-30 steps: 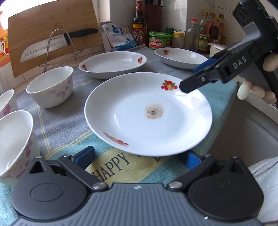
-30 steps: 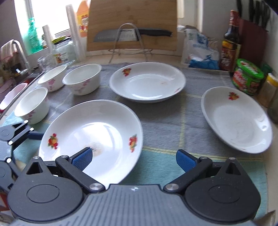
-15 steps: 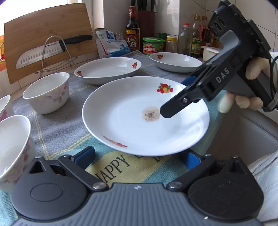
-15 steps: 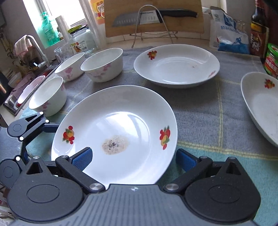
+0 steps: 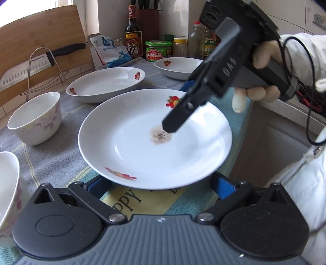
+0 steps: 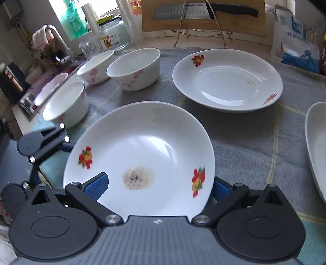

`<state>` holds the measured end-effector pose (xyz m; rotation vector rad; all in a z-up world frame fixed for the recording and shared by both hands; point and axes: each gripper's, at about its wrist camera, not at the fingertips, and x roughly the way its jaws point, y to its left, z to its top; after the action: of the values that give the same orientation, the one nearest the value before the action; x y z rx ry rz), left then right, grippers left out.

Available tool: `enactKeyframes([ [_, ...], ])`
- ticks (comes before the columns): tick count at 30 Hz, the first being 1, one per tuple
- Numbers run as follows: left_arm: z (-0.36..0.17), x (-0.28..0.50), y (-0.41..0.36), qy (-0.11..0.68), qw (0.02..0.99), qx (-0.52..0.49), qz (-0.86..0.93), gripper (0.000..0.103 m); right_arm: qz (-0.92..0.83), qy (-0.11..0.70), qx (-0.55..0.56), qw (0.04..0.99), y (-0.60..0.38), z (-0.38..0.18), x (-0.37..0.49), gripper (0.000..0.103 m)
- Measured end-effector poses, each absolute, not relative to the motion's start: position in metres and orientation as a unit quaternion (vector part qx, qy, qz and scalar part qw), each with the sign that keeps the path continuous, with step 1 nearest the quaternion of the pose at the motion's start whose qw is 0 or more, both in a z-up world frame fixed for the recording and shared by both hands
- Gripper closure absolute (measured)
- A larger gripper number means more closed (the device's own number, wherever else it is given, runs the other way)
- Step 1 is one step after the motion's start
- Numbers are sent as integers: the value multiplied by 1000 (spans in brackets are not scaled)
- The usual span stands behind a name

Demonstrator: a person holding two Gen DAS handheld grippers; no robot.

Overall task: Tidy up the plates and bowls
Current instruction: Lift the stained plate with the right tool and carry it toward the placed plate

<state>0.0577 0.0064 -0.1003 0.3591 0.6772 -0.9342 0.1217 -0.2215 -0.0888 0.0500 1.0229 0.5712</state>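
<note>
**White plate sits between two pairs of tongs on a towel-covered counter**

White and fruit-printed, the nearest plate (image 5: 154,140) lies on the grey and teal towel (image 5: 51,161) at the counter's front edge, a brownish speckled stain (image 6: 138,177) at its centre. My left tongs (image 5: 161,186) are spread wide, one blue pad at each side of the plate's near rim, gripping nothing. My right tongs (image 6: 159,186) are likewise released: in the right wrist view the plate's rim passes between the two blue pads, and in the left wrist view one black finger (image 5: 179,116) reaches in above the stain. A hand (image 5: 262,75) in a white sleeve grips the right handle.

Behind the plate, a second plate (image 6: 227,80) rests on the towel, and a third plate (image 5: 177,67) lies farther right. Three white bowls (image 6: 134,69) with pink flowers stand grouped to the left, upright and apart from the plates. A knife (image 6: 203,11) rests on a wire rack before a wooden cutting board (image 5: 40,51) at the back.
</note>
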Motion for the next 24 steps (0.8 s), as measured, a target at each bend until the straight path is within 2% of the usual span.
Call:
enactKeyframes([
  [12,-99,63,5,327,817,177,-441,0,299,518,115,793,-238,-90,157,0],
  [24,-96,67,4,329,815,190,-438,3,307,546,105,772,-230,-87,162,0],
])
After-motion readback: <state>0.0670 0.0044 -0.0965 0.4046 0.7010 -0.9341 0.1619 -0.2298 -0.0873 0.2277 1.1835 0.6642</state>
